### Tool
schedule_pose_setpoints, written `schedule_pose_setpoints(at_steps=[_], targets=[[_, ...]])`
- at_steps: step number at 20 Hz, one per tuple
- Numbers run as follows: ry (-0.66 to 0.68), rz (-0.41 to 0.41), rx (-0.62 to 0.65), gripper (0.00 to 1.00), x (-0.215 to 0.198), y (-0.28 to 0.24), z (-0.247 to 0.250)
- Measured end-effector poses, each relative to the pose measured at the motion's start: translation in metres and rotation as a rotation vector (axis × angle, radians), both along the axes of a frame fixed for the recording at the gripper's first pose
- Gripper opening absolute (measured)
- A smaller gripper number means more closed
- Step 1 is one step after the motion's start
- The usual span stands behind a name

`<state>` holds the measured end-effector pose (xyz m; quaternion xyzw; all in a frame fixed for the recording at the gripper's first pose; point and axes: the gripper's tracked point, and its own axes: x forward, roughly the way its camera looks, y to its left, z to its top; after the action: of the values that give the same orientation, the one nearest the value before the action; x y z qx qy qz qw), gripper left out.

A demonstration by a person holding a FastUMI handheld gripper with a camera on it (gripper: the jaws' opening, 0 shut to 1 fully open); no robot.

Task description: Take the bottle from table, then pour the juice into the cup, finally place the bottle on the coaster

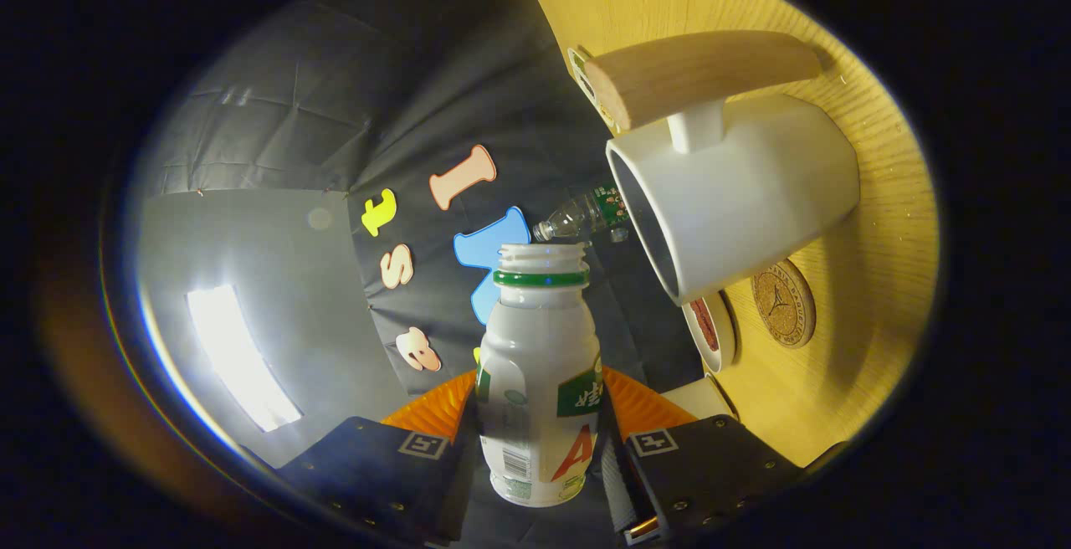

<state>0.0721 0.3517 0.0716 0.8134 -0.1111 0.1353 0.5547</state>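
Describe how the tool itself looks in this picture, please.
The tool has two dark, blocky finger mounts, each with small screws and a square black-and-white marker on top. Between the mounts and the bottle, ribbed pads fan out on both sides. A small metal part shines at the base of one mount.

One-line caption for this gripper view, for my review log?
Tongs clamp an uncapped bottle, tipped toward the white cup on the wooden table, cork coaster beside it.

Two bottles, one white (pixel 540 382), one clear (pixel 581 214), one cup (pixel 745 197), one cork coaster (pixel 784 304)
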Motion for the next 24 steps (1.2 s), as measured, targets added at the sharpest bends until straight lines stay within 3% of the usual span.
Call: schedule_pose_setpoints(at_steps=[12, 18, 24], targets=[[0.040, 0.002, -0.079, 0.64, 0.003, 0.005, -0.015], [0.069, 0.003, -0.196, 0.64, 0.006, 0.010, -0.020], [0.088, -0.048, -0.407, 0.64, 0.007, 0.007, -0.018]])
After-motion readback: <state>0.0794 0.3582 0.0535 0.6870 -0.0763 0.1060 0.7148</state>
